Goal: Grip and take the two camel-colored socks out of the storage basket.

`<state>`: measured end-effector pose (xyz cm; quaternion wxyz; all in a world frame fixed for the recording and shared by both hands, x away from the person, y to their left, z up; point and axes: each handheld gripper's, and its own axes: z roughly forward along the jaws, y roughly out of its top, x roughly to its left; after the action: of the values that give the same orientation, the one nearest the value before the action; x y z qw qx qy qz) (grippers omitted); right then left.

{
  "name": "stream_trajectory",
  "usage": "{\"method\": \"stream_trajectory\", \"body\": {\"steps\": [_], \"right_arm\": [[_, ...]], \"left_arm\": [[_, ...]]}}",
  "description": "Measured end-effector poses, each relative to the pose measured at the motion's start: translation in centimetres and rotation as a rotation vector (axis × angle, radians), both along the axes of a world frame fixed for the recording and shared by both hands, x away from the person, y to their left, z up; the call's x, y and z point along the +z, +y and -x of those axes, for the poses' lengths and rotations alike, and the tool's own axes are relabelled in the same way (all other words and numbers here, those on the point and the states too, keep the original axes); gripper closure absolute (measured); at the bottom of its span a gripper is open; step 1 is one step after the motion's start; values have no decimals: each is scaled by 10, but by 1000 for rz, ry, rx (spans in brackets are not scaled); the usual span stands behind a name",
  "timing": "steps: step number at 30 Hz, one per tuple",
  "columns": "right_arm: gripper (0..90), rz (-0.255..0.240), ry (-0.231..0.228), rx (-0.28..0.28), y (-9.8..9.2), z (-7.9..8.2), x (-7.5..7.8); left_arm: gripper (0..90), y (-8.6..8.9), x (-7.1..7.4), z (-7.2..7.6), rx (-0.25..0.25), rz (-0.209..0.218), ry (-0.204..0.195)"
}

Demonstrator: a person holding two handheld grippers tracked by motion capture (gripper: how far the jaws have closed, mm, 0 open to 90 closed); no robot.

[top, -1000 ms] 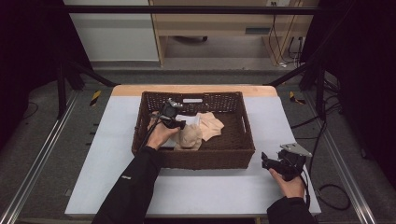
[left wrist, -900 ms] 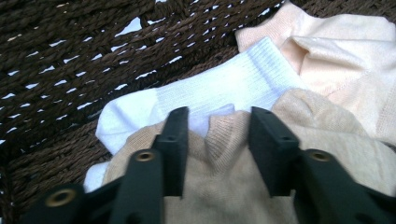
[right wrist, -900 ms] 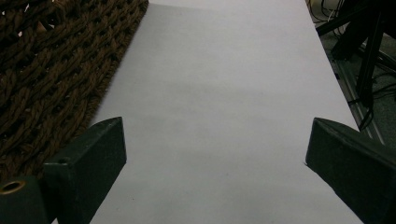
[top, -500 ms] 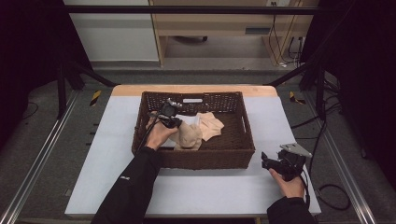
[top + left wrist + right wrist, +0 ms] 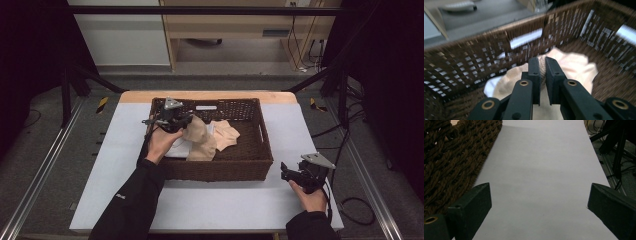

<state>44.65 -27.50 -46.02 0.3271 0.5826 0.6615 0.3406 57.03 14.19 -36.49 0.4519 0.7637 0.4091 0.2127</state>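
- Since the earlier frames, the left gripper point(image 5: 172, 120) has been raised slightly over the left half of the wicker basket point(image 5: 260, 150), and the beige cloth point(image 5: 200, 142) has been drawn up with it into a hanging fold.
- Its jaws are seen nearly closed in the left gripper view, with a ridge of the beige cloth point(image 5: 571, 67) pinched between them.
- Part of the cloth is still lying on the basket floor, beside a white item point(image 5: 177, 149) that is partly covered and cannot be identified.
- From this lift, the grasp is judged secure, and the cloth is probably being taken out of the basket.
- The right gripper point(image 5: 295, 174) is held over the white table point(image 5: 215, 205), just right of the basket's near corner; its jaws are spread wide and nothing is held.
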Motion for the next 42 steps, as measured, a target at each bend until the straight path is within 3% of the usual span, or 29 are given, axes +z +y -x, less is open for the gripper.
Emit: {"method": "stream_trajectory", "body": {"steps": [4,6,18,26,42], "right_arm": [[53,1,-1,0,0,0,0],[53,-1,2,1,0,0,0],[52,-4,-13,-8,-1,2,2],[52,4,-19,-8,-1,3,3],[52,0,-20,-9,-1,4,4]], "left_arm": [[824,3,10,9,1,43,-42],[824,7,20,18,-11,89,-74],[825,19,53,62,-58,181,-186],[825,26,69,89,-93,208,-235],[825,32,85,137,-168,239,-307]]}}
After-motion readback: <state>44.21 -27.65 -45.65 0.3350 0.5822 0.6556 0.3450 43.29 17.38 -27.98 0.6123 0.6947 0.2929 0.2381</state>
